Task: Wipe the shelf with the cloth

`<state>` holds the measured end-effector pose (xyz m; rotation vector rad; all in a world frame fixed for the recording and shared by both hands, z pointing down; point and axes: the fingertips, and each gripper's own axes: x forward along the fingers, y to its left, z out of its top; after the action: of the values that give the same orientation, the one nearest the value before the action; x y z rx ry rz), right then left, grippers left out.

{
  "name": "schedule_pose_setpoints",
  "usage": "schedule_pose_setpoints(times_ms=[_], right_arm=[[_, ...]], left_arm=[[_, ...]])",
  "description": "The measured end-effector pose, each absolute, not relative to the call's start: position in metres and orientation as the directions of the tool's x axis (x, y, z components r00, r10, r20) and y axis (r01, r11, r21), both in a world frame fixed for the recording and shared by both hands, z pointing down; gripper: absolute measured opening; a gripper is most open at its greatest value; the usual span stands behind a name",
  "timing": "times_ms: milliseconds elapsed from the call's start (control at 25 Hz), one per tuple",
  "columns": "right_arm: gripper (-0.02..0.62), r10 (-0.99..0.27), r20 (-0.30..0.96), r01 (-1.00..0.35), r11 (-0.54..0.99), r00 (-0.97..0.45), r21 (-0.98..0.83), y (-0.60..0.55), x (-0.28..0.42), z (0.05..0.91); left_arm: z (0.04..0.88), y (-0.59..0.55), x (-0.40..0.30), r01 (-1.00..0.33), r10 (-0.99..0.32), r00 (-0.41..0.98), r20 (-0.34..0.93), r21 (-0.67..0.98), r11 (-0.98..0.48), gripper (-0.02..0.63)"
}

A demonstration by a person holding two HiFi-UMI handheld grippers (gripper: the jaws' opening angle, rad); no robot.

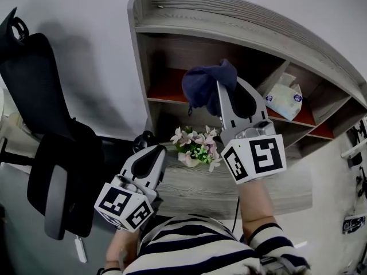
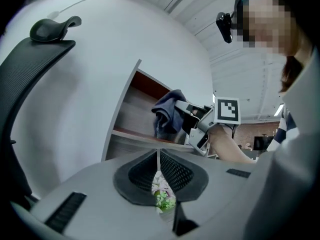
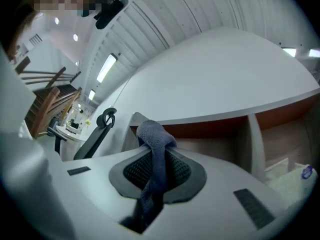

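Two pairs of jaws: both pressed shut, one on fabric, the other on nothing
Right gripper (image 3: 152,159): jaws clamped on the dark blue cloth (image 3: 151,134), which runs up between the pads and bunches in a loose lump above the tips
Left gripper (image 2: 159,170): jaws closed against each other with nothing between them, held low by the person's chest
Where the cloth is: lifted in front of the upper left compartment of the shelf (image 1: 241,24), over its red-brown board; from where I stand I cannot tell whether it touches the board
Shelf itself: grey wood with a curved top, set against a white wall and split into several compartments
Tissue pack (image 1: 285,96): lying in a compartment to the right of the cloth
Flowers (image 1: 198,148): a small pink and green bunch on the desk (image 1: 269,191) below the shelf, between the two grippers
Chair (image 1: 46,136): black office chair, left of the shelf
Person: striped sleeves (image 1: 195,254) behind both grippers
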<state>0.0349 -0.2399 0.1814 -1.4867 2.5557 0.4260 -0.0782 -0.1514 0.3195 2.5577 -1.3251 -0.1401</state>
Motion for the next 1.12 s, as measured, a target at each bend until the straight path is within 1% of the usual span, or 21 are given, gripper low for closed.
schedule_pose_setpoints(times_ms=[240,520,760,1120], right_arm=[[0.057,-0.762,-0.275,-0.81,0.556,-0.586,0.185,-0.256,-0.025,0.172],[0.057,-0.753,-0.31,-0.814,0.552,-0.58,0.18,-0.278,-0.066,0.162],[0.057,-0.746,-0.267,-0.792,0.554,-0.609,0.257,-0.298,-0.091,0.165],[0.057,-0.746,-0.211,-0.762,0.546,-0.632,0.349,-0.316,-0.108,0.168]], left_arm=[[0.319,-0.143,-0.104,-0.831,-0.857,0.514,0.035,0.267,-0.488,0.031],[0.32,-0.134,-0.128,-0.87,-0.896,0.442,0.041,0.263,-0.417,0.031],[0.322,-0.129,-0.141,-0.886,-0.914,0.402,0.047,0.271,-0.376,0.031],[0.325,-0.129,-0.142,-0.891,-0.92,0.389,0.055,0.276,-0.36,0.031]])
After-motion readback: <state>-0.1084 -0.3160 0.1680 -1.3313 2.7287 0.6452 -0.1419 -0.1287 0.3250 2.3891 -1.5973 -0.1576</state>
